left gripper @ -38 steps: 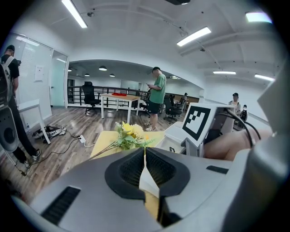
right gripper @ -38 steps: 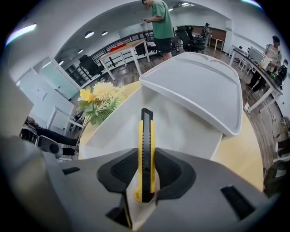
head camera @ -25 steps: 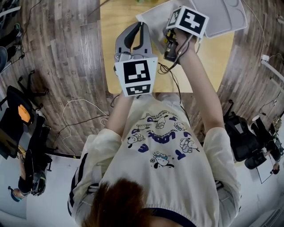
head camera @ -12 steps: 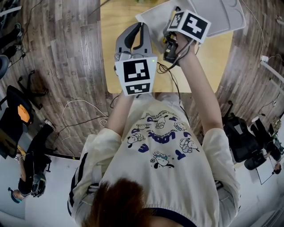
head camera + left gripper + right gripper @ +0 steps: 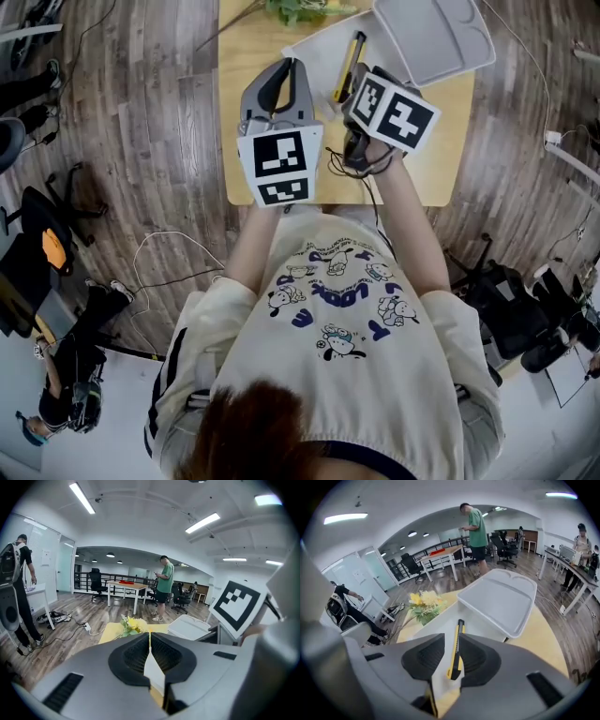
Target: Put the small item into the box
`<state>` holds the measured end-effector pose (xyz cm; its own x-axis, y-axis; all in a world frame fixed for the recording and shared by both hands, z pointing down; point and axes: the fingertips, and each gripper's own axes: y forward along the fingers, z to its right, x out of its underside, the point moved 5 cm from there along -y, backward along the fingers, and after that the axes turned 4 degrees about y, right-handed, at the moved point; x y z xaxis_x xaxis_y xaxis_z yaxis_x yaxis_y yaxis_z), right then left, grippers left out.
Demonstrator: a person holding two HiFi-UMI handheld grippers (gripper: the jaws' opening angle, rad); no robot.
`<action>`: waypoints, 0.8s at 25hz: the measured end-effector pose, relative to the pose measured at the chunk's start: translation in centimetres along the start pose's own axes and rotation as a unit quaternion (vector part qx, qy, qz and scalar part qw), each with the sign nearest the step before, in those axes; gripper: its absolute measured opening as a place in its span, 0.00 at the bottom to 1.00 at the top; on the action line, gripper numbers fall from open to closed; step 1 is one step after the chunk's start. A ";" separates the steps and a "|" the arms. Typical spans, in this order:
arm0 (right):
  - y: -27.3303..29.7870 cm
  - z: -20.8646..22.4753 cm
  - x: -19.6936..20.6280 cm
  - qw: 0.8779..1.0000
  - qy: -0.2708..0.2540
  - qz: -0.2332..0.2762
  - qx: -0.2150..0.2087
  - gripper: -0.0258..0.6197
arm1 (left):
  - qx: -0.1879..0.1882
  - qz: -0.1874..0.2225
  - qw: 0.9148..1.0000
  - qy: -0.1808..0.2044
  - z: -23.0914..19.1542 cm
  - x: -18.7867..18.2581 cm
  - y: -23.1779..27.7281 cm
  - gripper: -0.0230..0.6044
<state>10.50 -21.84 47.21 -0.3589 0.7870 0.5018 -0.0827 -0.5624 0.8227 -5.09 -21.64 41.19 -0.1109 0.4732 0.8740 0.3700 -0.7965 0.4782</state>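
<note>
Right gripper view shows the right gripper (image 5: 451,635) with its jaws apart, though they have just been closing, and the pads press on nothing. The yellow and black utility knife (image 5: 456,648) shows through the gap at the frame's centre but lies beyond it, flat in the open white box (image 5: 436,620). In the head view the knife sits upper middle, just left of that gripper's marker cube (image 5: 394,108). The left gripper (image 5: 149,637) has its jaws together and empty
</note>
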 end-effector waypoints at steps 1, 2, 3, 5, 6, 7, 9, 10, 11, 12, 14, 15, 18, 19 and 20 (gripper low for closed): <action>-1.0 -0.4 -0.4 1.000 -0.012 0.019 -0.007 0.20 | -0.001 0.005 1.000 0.002 0.3 -0.4 -0.3 0.08; -2.1 -0.7 -0.7 0.999 -0.026 0.037 -0.014 0.20 | -0.001 0.010 1.000 0.002 0.5 -0.8 -0.6 0.08; -3.1 -1.1 -1.0 0.997 -0.039 0.055 -0.022 0.19 | -0.002 0.014 1.000 0.002 0.8 -1.2 -0.9 0.08; -5.1 -1.9 -1.5 0.993 -0.063 0.093 -0.036 0.16 | -0.004 0.023 1.000 -0.001 1.3 -1.8 -1.7 0.08; -6.2 -2.3 -1.7 0.990 -0.073 0.112 -0.040 0.16 | -0.005 0.027 1.000 -0.002 1.5 -2.1 -2.1 0.08; -7.2 -2.5 -1.8 0.987 -0.079 0.130 -0.044 0.15 | -0.005 0.031 0.999 -0.001 1.7 -2.4 -2.5 0.08; -9.2 -2.9 -2.2 0.981 -0.089 0.162 -0.053 0.14 | -0.006 0.041 0.999 0.002 2.1 -3.0 -3.2 0.08; -10.0 -3.1 -2.5 0.977 -0.093 0.180 -0.060 0.13 | -0.008 0.046 0.999 0.004 2.4 -3.4 -3.5 0.08; -10.8 -3.2 -2.8 0.973 -0.098 0.198 -0.069 0.12 | -0.009 0.053 0.999 0.006 2.6 -3.9 -3.7 0.08; -11.6 -3.3 -3.1 0.968 -0.102 0.217 -0.079 0.12 | -0.011 0.060 0.998 0.007 2.9 -4.4 -3.9 0.08; -12.9 -3.4 -3.3 0.958 -0.109 0.245 -0.098 0.11 | -0.014 0.071 0.997 0.008 3.5 -5.0 -4.4 0.08; -13.5 -3.4 -3.3 0.955 -0.113 0.254 -0.105 0.11 | -0.014 0.075 0.997 0.010 3.8 -5.3 -4.8 0.08; -14.9 -3.1 -3.2 0.945 -0.129 0.275 -0.118 0.10 | -0.016 0.088 0.996 0.016 5.0 -5.9 -5.8 0.08; -15.3 -3.0 -3.2 0.942 -0.135 0.281 -0.120 0.10 | -0.017 0.091 0.995 0.018 5.4 -6.1 -6.1 0.08; -15.7 -2.8 -3.2 0.939 -0.141 0.288 -0.122 0.10 | -0.019 0.094 0.995 0.019 5.8 -6.3 -6.4 0.08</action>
<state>10.31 -16.22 31.94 -0.1521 0.3513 0.9238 -0.1737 -0.9296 0.3250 -1.45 -17.32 32.14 -0.0774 0.3002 0.9507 0.3518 -0.8840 0.3078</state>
